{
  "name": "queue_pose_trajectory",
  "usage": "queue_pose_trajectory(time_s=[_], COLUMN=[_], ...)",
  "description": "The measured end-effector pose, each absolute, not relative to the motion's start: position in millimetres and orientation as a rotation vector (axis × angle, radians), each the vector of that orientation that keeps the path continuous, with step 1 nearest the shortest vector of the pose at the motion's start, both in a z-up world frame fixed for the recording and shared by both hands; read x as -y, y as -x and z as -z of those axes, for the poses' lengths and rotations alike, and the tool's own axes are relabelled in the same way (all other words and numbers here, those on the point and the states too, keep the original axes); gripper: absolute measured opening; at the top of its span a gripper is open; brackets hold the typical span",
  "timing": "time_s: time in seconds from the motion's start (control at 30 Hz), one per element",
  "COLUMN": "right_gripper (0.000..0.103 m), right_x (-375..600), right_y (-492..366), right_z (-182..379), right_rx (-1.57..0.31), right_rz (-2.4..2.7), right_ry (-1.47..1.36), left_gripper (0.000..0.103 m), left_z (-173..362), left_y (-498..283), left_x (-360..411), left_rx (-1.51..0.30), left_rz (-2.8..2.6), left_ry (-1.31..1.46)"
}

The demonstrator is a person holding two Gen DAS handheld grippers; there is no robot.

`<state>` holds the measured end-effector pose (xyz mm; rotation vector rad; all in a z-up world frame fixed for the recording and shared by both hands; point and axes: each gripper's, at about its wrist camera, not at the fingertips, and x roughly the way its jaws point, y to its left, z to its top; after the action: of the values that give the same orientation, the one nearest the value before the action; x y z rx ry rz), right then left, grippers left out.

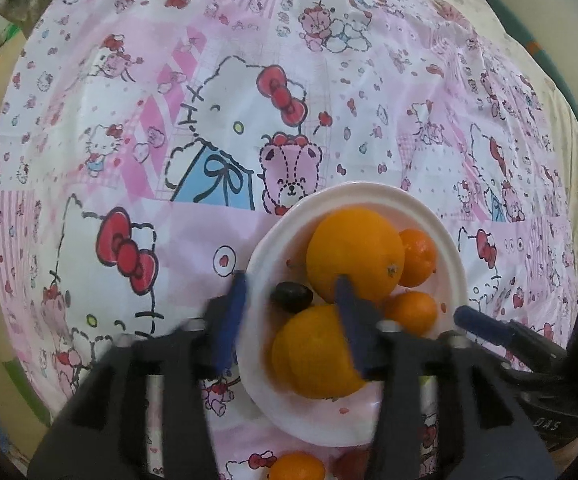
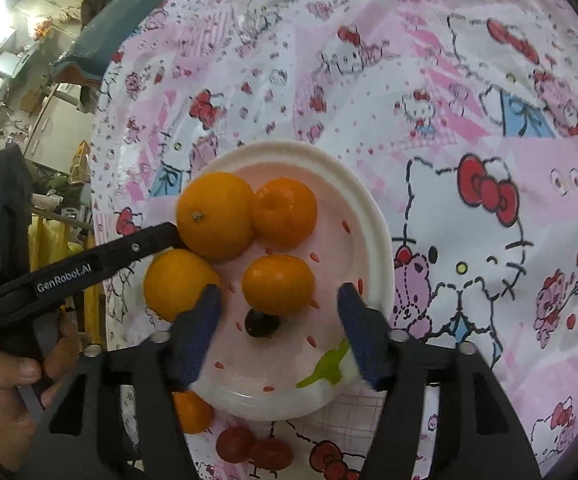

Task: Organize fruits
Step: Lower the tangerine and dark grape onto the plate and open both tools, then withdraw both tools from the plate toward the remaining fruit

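A white-rimmed plate (image 1: pixel 449 248) (image 2: pixel 369 208) holds two large oranges (image 1: pixel 353 256) (image 1: pixel 313 352), two small tangerines (image 1: pixel 419 258) (image 1: pixel 411 312) and a dark grape (image 1: pixel 291 297) (image 2: pixel 263 324). My left gripper (image 1: pixel 292 278) hangs open over the plate's left side; the grape lies below its gap, untouched. One left finger (image 1: pixel 349 320) crosses in front of the oranges. My right gripper (image 2: pixel 279 292) is open above the plate's near part. A tangerine (image 2: pixel 279 286) and the grape sit between its blue pads (image 2: pixel 205 328), clear of both.
Off the plate's near edge lie another tangerine (image 2: pixel 193 412) and two small red fruits (image 2: pixel 249 446). A green mark (image 2: pixel 325 368) sits on the plate. A hand (image 2: pixel 5 376) grips the left tool's handle. The pink cartoon-print cloth (image 1: pixel 209 140) covers the table.
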<state>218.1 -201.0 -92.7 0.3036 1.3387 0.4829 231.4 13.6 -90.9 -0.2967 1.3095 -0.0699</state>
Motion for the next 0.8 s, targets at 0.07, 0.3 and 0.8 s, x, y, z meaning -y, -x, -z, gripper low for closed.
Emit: queue_pose_trajectory(time_s=[0.07,0.3,0.8], right_gripper=[0.067,0.099,0.103], right_x=[205,225,246], right_y=[-213,-171,-120], right_z=[85,49,32], right_rx=[-1.317,-1.184,-1.069], right_rz=[-0.478,-0.474,-0.446], right_ry=[-0.309,-0.327,-0.288], left_gripper=[0.069,0.077,0.099], left_z=[86,51,18], left_y=[-226,-200,-144], left_x=[-13,-7,-5], left_rx=[-1.294,-1.19,-1.115], left_rz=[0.073,0.054,-0.153], left_ry=[0.292,0.141,0.171])
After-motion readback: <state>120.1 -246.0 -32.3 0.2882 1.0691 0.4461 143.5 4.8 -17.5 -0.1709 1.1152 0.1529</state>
